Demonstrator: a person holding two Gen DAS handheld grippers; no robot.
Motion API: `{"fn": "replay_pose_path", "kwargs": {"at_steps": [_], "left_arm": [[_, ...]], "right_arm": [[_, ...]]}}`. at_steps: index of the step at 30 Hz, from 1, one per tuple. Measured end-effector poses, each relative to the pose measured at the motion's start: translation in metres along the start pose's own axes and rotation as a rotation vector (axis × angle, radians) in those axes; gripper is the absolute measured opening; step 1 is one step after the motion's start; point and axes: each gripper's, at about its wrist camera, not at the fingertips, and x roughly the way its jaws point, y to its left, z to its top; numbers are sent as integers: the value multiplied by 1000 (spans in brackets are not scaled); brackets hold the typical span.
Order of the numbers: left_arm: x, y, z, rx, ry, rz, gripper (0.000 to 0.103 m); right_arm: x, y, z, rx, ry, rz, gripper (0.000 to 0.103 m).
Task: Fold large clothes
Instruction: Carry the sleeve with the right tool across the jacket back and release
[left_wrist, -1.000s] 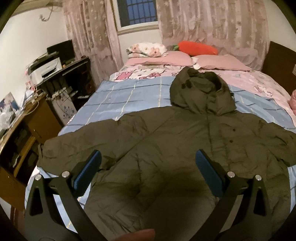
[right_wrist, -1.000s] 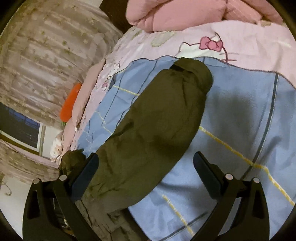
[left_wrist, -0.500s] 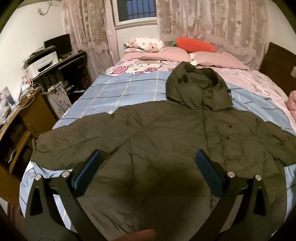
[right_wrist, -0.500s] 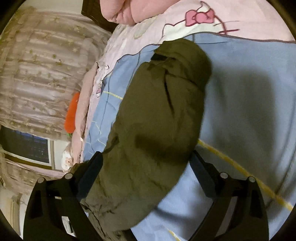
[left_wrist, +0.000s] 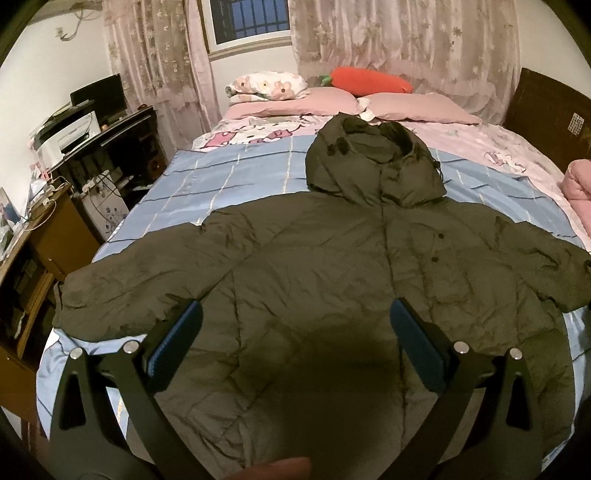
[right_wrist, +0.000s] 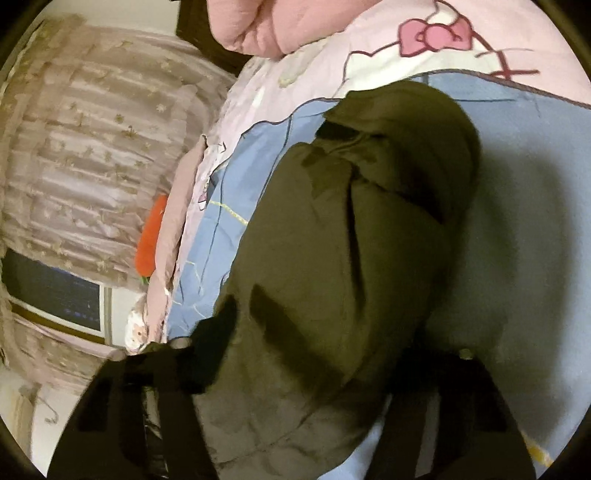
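A large olive-green hooded jacket (left_wrist: 325, 280) lies spread flat on the blue checked bedspread (left_wrist: 229, 177), hood toward the pillows and sleeves out to both sides. My left gripper (left_wrist: 295, 328) is open and empty, hovering above the jacket's lower body. In the right wrist view, the jacket's right sleeve (right_wrist: 343, 258) fills the frame, cuff at the far end. My right gripper (right_wrist: 317, 373) is open, its fingers straddling the sleeve near its lower part, very close to the fabric.
Pink pillows (left_wrist: 417, 105) and an orange carrot cushion (left_wrist: 369, 79) lie at the bed's head. A desk with a printer (left_wrist: 70, 134) and a monitor stands left of the bed. A folded pink quilt (right_wrist: 280, 26) lies beyond the sleeve cuff.
My right gripper has dropped down onto the sleeve, which now lies between its fingers. My left gripper has shifted slightly forward over the jacket and stays open.
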Motion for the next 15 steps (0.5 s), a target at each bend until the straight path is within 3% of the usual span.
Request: {"fn": "replay_pose_path", "kwargs": {"at_steps": [2, 5, 15], "left_arm": [[1, -1, 0, 0, 6, -5, 101], [-2, -2, 0, 7, 2, -11, 101], [-21, 10, 10, -22, -34, -30, 101]], "right_arm": [[5, -3, -1, 5, 1, -29, 27], [3, -3, -2, -7, -9, -29, 10], [-36, 63, -18, -234, -183, -30, 5]]}}
